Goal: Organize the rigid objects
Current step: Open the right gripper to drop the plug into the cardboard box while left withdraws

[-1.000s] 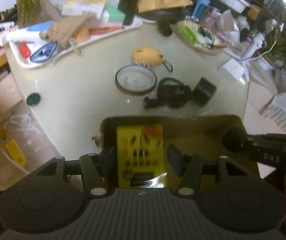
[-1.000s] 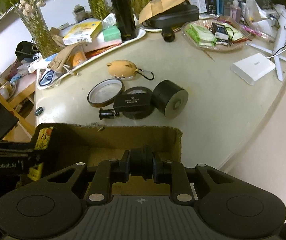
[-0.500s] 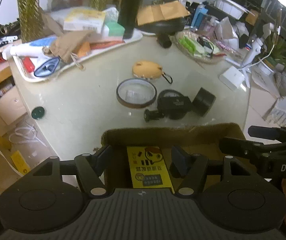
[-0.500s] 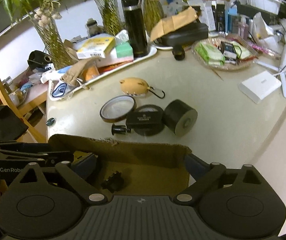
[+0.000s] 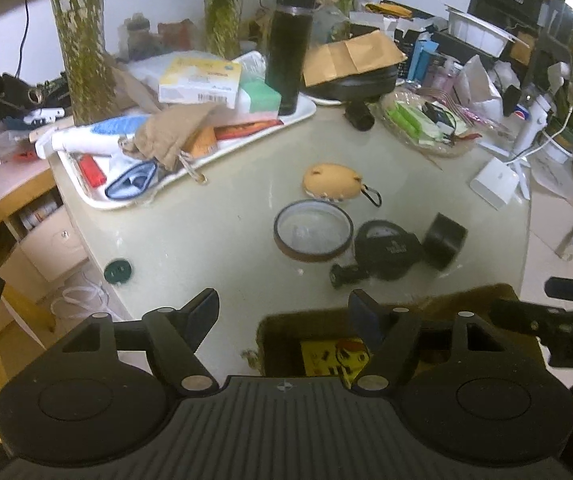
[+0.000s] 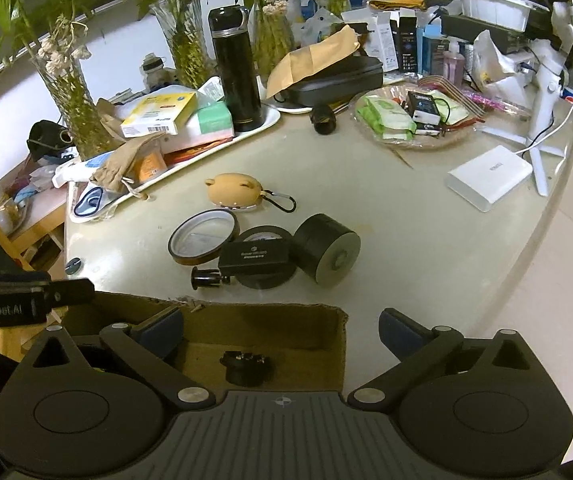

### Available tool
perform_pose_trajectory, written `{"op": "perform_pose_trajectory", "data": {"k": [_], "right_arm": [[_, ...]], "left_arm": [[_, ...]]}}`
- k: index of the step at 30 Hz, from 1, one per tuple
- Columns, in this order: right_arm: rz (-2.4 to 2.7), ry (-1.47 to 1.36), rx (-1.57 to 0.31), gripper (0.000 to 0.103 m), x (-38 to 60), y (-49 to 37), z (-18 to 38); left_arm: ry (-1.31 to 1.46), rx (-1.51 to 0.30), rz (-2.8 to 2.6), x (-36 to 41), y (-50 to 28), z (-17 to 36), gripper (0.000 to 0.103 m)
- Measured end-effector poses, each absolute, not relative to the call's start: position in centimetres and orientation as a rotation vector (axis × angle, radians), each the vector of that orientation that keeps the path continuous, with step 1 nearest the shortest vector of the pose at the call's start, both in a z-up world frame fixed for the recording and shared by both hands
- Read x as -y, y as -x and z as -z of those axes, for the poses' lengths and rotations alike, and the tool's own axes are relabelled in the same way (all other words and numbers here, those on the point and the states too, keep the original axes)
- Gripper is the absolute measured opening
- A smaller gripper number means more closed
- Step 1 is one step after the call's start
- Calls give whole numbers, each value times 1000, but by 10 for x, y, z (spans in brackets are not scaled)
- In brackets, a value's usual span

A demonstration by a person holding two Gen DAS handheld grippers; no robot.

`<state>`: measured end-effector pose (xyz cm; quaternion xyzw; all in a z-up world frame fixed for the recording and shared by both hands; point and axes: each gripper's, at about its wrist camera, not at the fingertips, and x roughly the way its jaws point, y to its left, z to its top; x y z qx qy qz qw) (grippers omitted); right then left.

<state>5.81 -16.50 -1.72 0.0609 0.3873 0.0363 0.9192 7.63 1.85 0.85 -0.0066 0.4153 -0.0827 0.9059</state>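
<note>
Left gripper (image 5: 282, 312): jaws spread and opening, nothing between the pads; it hangs over the near table edge, its right finger above the left wall of the cardboard box (image 5: 466, 296).
Right gripper (image 6: 280, 330): jaws spread wide and opening, pads touching nothing; it hangs over the box, one finger inside its left part, the other past its right wall.
Cardboard box: open-topped, at the near edge of the pale table (image 6: 406, 220).
Yellow card (image 5: 334, 358): lies flat on the box floor, seen in the left wrist view, partly hidden by the left gripper's body.
Small black part (image 6: 246, 366): rests on the box floor, below and between the right gripper's fingers, free of them.
Things on the table beyond the box: a brown tape ring (image 6: 204, 236); just right of it a flat black tape roll (image 6: 266, 280) with a black rectangular block (image 6: 254, 256) lying on top; a small black knob (image 6: 206, 277) at the block's left end; a thick black roll (image 6: 326, 254) on its side, touching the flat roll.
Tan pig-shaped case (image 6: 232, 194): behind the tape ring, a black clip on its right.
White tray (image 5: 302, 112): farther back, crowded with boxes and a tall black bottle (image 6: 236, 72).
</note>
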Motion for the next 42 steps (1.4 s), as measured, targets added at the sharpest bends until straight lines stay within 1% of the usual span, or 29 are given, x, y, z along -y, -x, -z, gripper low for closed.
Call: {"op": "perform_pose_trajectory", "data": {"k": [13, 26, 35, 42], "right_arm": [[-51, -124, -797, 103, 168, -61, 18], [-30, -57, -819, 103, 159, -65, 23], [-27, -64, -822, 103, 163, -81, 18], [1, -137, -854, 103, 174, -112, 26]], "left_arm": [[-17, -760, 152, -24, -71, 2, 72], [11, -754, 151, -30, -73, 7, 72], [22, -753, 171, -32, -72, 6, 72], [30, -755, 185, -31, -72, 6, 72]]}}
